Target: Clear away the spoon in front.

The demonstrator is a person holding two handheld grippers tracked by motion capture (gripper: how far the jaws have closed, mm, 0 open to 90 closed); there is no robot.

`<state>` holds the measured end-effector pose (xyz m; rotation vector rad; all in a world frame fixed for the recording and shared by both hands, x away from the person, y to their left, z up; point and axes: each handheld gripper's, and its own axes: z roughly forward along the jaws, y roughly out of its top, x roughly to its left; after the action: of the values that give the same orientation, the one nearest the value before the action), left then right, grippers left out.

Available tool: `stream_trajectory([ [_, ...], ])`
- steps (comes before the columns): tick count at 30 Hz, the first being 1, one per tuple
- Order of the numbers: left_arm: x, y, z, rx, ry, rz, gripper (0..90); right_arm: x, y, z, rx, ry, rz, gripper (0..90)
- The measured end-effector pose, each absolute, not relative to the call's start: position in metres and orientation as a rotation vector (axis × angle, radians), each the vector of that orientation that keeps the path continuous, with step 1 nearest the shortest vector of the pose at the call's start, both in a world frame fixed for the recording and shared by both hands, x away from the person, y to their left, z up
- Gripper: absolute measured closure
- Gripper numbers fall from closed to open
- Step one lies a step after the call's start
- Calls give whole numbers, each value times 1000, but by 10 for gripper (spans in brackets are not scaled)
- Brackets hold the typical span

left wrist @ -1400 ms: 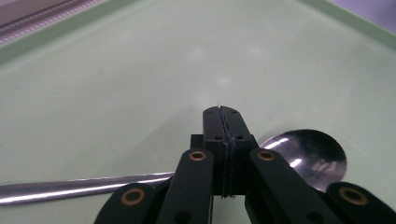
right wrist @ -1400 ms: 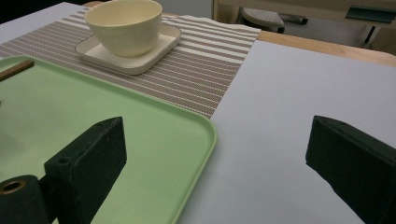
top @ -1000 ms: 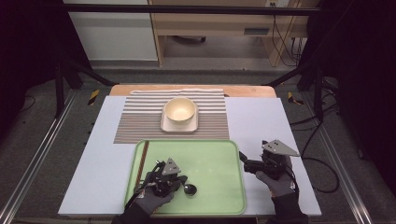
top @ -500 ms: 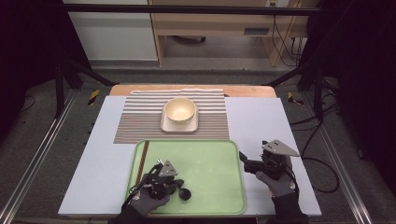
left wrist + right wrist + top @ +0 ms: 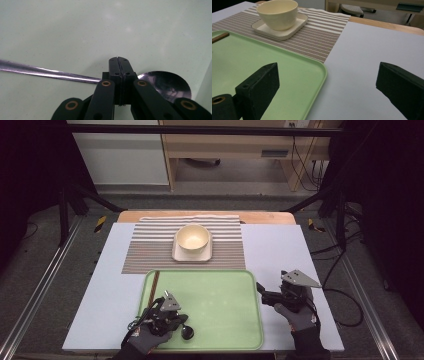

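Left tongs are closing tight on the neck of a dark, shiny metal spoon, jaws meeting with no gap showing in the left gripper view. The spoon is lying low over the floor of the pale green plastic tray; whether it is touching the tray I cannot tell. Its long axis is running across that view: the thin handle is stretching away to the left edge, the round bowl is sitting just right of the jaws, hollow side facing up. In the high view the left tongs are sitting at the tray's near left corner, with the spoon's bowl showing dark just beside them, towards the near rim.

Right tongs are standing wide open, holding nothing, one jaw over the tray's right rim and the other over the light grey tabletop. In the high view they are hovering just off the tray's right edge.

A brown wooden chopstick is lying along the tray's left side, pointing away from the person. Beyond the tray, a cream bowl is sitting on a square cream plate, on a brown-and-white striped placemat.
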<state>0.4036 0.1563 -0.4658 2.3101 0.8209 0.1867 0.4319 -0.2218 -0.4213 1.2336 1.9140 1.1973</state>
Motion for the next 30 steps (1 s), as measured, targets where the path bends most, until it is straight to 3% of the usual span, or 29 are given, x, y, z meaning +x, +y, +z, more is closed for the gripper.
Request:
stream_trajectory([
  [19, 392, 166, -466, 2297, 834, 195, 896, 432, -222, -421, 1239, 1914, 1197, 51],
  [30, 391, 191, -465, 2293, 906, 218, 896, 433, -222, -422, 1238, 1914, 1191, 51],
])
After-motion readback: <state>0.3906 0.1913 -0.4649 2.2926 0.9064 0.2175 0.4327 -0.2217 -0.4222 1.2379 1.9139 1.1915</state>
